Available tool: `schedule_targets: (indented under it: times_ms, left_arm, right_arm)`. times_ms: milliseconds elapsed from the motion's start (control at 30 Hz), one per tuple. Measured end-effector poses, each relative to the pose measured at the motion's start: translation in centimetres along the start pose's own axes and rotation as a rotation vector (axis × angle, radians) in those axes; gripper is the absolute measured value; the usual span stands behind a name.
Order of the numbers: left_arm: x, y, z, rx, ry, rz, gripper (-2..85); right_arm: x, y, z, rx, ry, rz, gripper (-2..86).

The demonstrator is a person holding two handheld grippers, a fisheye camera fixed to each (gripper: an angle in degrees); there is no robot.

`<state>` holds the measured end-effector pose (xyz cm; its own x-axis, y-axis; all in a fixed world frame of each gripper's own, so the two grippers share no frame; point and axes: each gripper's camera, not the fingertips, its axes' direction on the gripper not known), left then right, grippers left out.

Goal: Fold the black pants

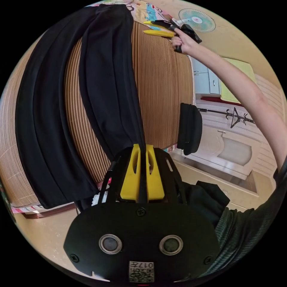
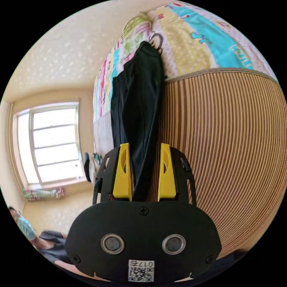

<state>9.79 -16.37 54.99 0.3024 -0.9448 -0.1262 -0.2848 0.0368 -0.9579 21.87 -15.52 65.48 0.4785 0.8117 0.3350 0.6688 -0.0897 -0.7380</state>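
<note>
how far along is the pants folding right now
Early. Done: the black pants lie spread lengthwise on the striped mat, legs apart. In hand: the left gripper is pinched shut on one leg's edge; the right gripper has its jaws open with cloth between them, not yet clamped. Left: no fold shows, so every fold remains.
</note>
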Motion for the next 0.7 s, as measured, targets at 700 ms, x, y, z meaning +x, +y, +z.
schedule_targets:
  times_ms: [700]
  left_arm:
    - [-13.2,13.9,-16.8,0.296,0.371,-0.112,-0.1]
  right_arm:
    - [-34.4,4.0,29.9,0.173,0.709,-0.641,3.2]
